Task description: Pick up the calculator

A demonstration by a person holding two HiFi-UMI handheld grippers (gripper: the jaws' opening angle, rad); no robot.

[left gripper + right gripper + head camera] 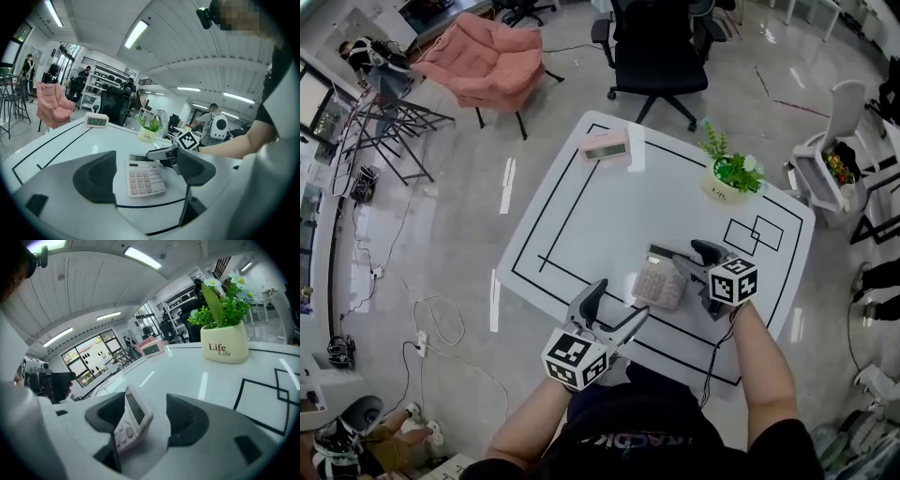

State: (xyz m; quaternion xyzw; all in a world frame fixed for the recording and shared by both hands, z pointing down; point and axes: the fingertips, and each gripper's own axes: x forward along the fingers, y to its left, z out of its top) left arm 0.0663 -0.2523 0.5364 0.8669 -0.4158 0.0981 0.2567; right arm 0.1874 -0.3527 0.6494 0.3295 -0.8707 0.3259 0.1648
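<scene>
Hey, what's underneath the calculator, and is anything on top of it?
The calculator lies flat on the white table; whatever its body covers is hidden. Nothing rests on its keys. The right gripper has its open jaws either side of the display end.

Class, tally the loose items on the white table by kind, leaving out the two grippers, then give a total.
calculator: 1
digital clock: 1
potted plant: 1
Total: 3
</scene>
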